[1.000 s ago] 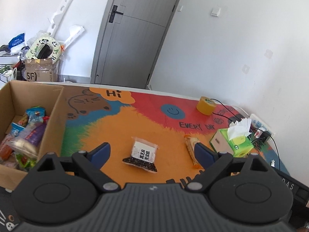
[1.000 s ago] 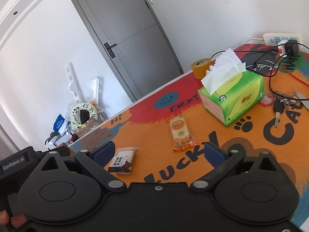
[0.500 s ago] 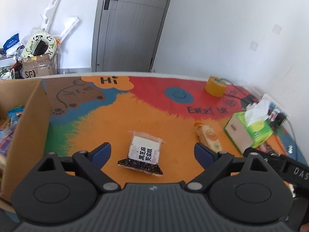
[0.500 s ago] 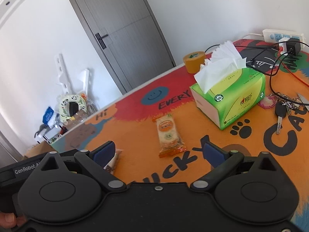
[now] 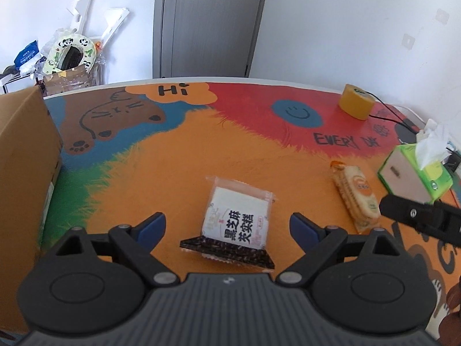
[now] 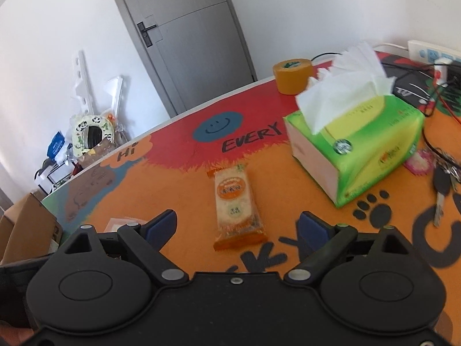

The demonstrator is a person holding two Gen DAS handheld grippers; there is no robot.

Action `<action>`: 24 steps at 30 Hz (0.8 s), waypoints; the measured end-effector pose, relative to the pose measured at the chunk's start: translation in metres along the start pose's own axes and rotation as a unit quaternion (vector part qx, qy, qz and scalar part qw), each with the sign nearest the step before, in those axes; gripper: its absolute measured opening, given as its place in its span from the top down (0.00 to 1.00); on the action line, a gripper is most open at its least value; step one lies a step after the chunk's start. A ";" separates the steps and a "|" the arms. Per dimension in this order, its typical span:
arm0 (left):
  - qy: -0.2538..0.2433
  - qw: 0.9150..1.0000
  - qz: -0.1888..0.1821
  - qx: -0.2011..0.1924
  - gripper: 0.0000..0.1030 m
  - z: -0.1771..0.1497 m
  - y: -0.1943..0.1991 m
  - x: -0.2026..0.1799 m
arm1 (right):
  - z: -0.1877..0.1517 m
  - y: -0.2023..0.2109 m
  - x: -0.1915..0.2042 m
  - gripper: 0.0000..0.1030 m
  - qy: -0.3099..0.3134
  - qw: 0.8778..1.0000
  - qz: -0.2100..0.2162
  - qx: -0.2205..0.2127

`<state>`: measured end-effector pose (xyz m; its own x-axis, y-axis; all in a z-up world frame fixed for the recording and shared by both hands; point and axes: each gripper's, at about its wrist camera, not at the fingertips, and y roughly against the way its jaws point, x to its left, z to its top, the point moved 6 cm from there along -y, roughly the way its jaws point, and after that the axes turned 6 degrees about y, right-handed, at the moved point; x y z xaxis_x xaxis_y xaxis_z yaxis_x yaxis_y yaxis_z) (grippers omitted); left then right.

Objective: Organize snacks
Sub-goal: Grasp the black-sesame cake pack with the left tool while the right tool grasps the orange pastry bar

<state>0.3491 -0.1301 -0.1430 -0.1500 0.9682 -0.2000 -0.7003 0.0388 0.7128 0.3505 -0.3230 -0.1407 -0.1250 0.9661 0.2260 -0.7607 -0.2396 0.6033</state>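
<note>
Left wrist view: left gripper [image 5: 227, 226] tilted down over the table mat [image 5: 161, 167], jaws wide apart, gripping nothing.
Sesame pack [image 5: 234, 220]: lies flat on the mat between the left fingers' tips, touching neither; dark end toward the camera.
Right gripper from left view: a black finger [image 5: 415, 212] juts in at the right edge, just beside the cracker pack [image 5: 355, 196].
Box [image 5: 24, 170]: cardboard, at the left edge, well apart from both packs.
Right wrist view: right gripper [image 6: 237, 227] angled down, jaws apart though they have just been closing a little; nothing pinched.
Cracker pack from right view [image 6: 236, 204]: flat on the mat, its near orange end between the blue fingers [image 6: 161, 226], clear of both.
Tissue box [image 6: 357, 147]: green, beyond and right of the cracker pack.
Tape roll [image 6: 292, 76]: yellow, near the far table edge.
Keys [image 6: 442, 184]: right of the tissue box.
</note>
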 end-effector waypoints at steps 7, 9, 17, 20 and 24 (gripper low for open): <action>-0.001 1.000 0.003 0.006 0.26 -0.005 -0.013 0.002 | 0.008 -0.018 0.010 0.15 0.020 1.000 0.003 0.005; -0.003 1.000 0.005 0.000 0.28 -0.005 -0.014 0.003 | 0.009 -0.025 0.012 0.18 0.032 0.999 -0.003 0.008; 0.012 1.000 -0.003 -0.013 0.54 -0.002 -0.011 0.008 | -0.002 -0.040 0.012 0.65 0.033 0.999 0.004 0.037; 0.016 1.000 -0.004 -0.012 0.55 -0.005 -0.007 0.010 | -0.008 -0.032 0.012 0.65 0.035 0.999 0.004 0.036; 0.026 1.000 -0.013 -0.008 0.55 -0.012 0.003 0.013 | -0.019 -0.017 0.012 0.65 0.026 0.999 0.007 0.033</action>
<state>0.3367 -0.1201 -0.1513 -0.1676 0.9526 -0.2539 -0.7159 0.0595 0.6957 0.3501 -0.3057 -0.1631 -0.1696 0.9657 0.1964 -0.7145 -0.2578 0.6505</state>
